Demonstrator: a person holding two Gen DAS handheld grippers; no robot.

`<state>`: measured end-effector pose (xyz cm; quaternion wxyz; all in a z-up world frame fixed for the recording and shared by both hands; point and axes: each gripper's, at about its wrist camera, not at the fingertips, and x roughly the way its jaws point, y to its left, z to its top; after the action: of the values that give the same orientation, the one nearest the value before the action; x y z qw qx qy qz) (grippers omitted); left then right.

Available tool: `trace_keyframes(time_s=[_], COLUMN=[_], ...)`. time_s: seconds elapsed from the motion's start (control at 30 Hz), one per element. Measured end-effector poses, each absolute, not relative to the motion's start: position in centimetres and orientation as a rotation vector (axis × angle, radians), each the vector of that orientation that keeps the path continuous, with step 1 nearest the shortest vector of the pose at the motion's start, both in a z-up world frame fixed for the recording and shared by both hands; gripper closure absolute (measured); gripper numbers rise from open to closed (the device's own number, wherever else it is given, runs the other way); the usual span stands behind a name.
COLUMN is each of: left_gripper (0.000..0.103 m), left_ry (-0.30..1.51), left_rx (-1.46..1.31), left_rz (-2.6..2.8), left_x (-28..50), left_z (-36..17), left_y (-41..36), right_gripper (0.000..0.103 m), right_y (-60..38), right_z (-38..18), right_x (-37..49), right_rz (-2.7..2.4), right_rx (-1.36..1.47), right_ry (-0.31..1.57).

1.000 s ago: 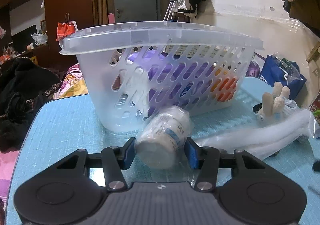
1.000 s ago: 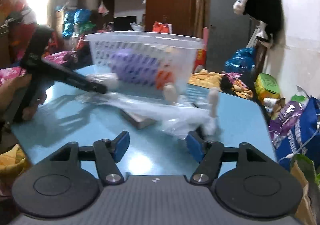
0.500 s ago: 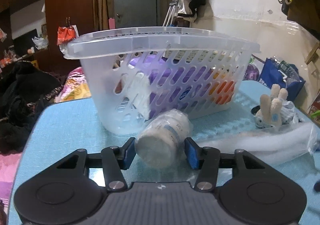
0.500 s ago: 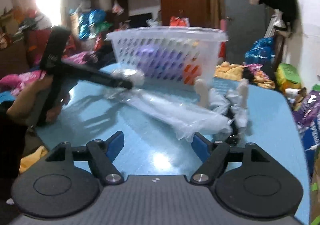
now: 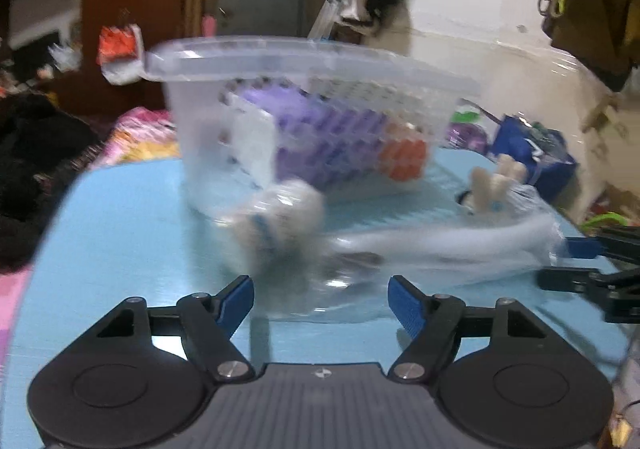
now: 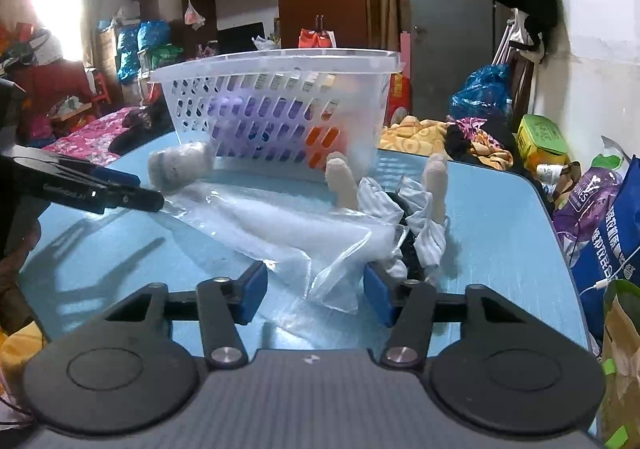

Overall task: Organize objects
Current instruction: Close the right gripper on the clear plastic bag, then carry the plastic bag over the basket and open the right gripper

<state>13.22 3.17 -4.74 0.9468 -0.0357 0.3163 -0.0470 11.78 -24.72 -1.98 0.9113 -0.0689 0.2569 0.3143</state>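
- Cluttered bedroom, with a pale blue surface [image 6: 500, 209] in the foreground and dark wooden wardrobes far behind.
- White perforated plastic basket [image 6: 280, 109] stands at the far middle of the surface, holding purple and orange items.
- Small white cylindrical plastic jar [image 6: 180, 167] lies on its side just beside the basket's near left corner. It looks light, rigid and smooth, likely to roll; best gripped across its round body.
- Clear plastic bag of white padding [image 6: 288, 225] lies across the middle, soft and slippery; pinch a loose edge or squeeze its bulk.
- Cream plush toy in striped cloth [image 6: 420, 209] lies at the right, soft and easy to hold.
- Left gripper [image 5: 320, 301] has its fingers spread wide, holding nothing; the jar lies just beyond them.
- Right gripper [image 6: 316, 289] has its fingers wide apart around the bag's near edge, not clamped.
- Left wrist view is blurred; the right wrist view shows the jar and basket holes sharply, and the left gripper from the side.
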Motion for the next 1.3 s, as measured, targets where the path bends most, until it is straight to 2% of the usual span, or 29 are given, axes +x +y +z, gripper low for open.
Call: trace_keyframes(time_s=[0.13,0.2,0.27,0.33,0.37,0.4,0.43,0.47,0.5,0.53,0.83,1.3], left_gripper=[0.023,0.023,0.022,0.022,0.026,0.034,0.052,0.061,0.085,0.088,0.094,0.095], left_ry=[0.678,0.682,0.689,0.703,0.702,0.7,0.694,0.689,0.69,0.704,0.601,0.48], left_rx=[-0.065,-0.089,-0.088,-0.045,-0.036,-0.021,-0.016,-0.029,-0.069,-0.104,-0.107,-0.139], left_rz=[-0.081,-0.075,-0.07,-0.048,-0.04,-0.024,-0.005,-0.008,-0.041,-0.067,-0.098,-0.133], left_x=[14.9,15.2,15.8,16.0,16.1,16.2,16.1,16.0,15.9,15.8,13.4,11.3], left_z=[-5.1,-5.0,-5.0,-5.0,-4.9,-4.9,-4.9,-4.8,-4.6,-4.6,-3.2,0.5], left_y=[2.2,2.3,2.2,1.2,0.9,0.5,0.4,0.5,0.9,1.2,1.3,1.5], right_gripper=[0.052,0.058,0.073,0.08,0.083,0.085,0.086,0.088,0.088,0.09,0.091,0.092], right_y=[-24.6,-24.4,-24.0,-23.8,-23.7,-23.7,-23.8,-23.9,-23.9,-23.9,-25.5,-25.4], right_z=[-2.1,-2.3,-2.5,-2.6,-2.6,-2.6,-2.6,-2.6,-2.4,-2.3,-0.8,3.1], right_x=[12.6,13.1,13.5,13.4,13.2,13.0,12.9,12.6,12.4,12.2,11.2,9.4], right_rz=[0.633,0.624,0.637,0.639,0.637,0.638,0.639,0.644,0.644,0.633,0.654,0.657], right_rx=[-0.172,-0.19,-0.204,-0.218,-0.223,-0.224,-0.226,-0.225,-0.228,-0.235,-0.189,-0.189], right_ry=[0.538,0.544,0.558,0.551,0.541,0.533,0.525,0.514,0.51,0.504,0.444,0.32])
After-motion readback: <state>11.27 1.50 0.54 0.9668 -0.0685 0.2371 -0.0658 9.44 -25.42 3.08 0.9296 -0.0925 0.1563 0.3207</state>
